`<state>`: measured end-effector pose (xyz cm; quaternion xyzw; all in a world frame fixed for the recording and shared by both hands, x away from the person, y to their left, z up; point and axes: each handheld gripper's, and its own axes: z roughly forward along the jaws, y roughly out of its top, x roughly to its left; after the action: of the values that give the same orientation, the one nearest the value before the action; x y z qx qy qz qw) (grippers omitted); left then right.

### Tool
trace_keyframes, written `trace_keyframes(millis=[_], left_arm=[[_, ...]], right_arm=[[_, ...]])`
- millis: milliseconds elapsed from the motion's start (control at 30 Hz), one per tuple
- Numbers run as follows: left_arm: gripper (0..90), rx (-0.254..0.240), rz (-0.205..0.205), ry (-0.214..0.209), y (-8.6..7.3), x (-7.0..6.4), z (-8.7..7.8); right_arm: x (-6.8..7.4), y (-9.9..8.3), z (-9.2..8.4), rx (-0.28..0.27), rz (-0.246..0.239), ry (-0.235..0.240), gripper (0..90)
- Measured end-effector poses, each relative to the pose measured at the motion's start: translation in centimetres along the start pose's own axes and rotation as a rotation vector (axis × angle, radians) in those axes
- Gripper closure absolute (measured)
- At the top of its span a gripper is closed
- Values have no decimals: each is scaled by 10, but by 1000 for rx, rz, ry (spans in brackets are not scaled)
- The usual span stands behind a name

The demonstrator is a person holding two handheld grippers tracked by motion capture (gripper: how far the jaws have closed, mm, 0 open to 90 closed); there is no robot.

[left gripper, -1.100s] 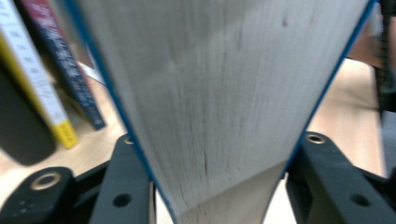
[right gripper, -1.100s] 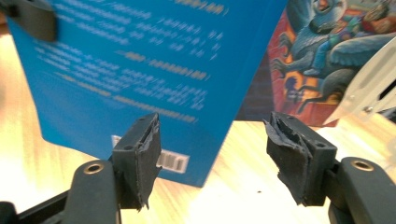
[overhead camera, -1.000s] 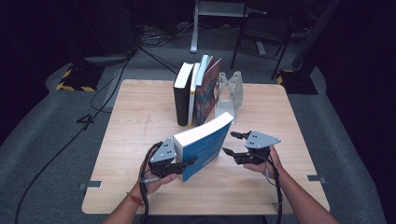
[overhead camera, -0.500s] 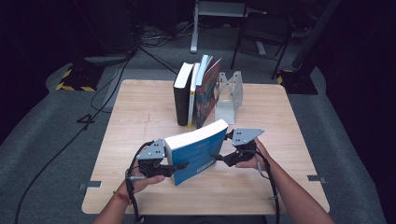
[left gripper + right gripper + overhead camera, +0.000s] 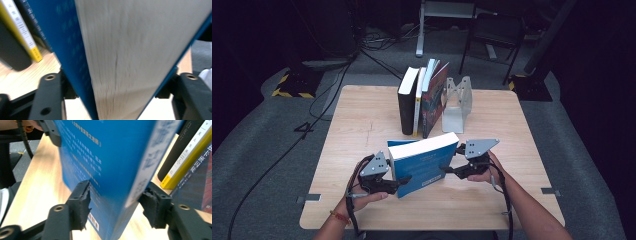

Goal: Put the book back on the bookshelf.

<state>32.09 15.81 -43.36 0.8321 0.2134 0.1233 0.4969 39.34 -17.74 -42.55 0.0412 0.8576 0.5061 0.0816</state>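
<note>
— Where's the blue book (image 5: 424,162)?

— Up on its edge on the counter (image 5: 362,115), near the person, well short of the row of books (image 5: 422,97) by the bookend (image 5: 457,102)

— Why a claw at each end?

— To keep it upright, I'd judge. The right claw (image 5: 449,171) has just been closing and pinches the spine end; the left claw (image 5: 399,181) has just been opening around the page end, and I can't tell whether its pads press

A thick blue book (image 5: 424,162) stands tilted on edge, pages upward, near the table's front.
</note>
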Motion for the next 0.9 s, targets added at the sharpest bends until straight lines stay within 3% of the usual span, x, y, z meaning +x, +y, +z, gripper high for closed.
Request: trace_keyframes(millis=[100, 133, 233, 333, 433, 600, 667, 833, 900], left_arm=[[351, -7, -1, -11, -7, -2, -1], [387, -5, 1, -16, -6, -2, 0], [367, 16, 13, 5, 0, -1, 6], [359, 10, 1, -4, 0, 3, 8], [344, 3, -18, 5, 3, 6, 13], [283, 2, -21, -5, 11, 15, 26], [277, 3, -18, -14, 15, 16, 33], [242, 3, -4, -39, 28, 19, 56], [241, 1, -6, -58, 33, 20, 65]], right_arm=[[8, -3, -11, 5, -19, 30, 533], [12, -4, -16, 4, -25, 52, 558], [20, -2, -22, 18, -58, 74, 581], [26, 4, -23, 4, -70, 58, 567], [27, 17, -20, -28, -50, 30, 508], [30, 33, -21, -47, -40, -4, 568], [31, 37, -25, -40, -34, -40, 572], [29, 39, -39, -20, -37, -71, 585], [27, 36, -46, -15, -13, -93, 587]])
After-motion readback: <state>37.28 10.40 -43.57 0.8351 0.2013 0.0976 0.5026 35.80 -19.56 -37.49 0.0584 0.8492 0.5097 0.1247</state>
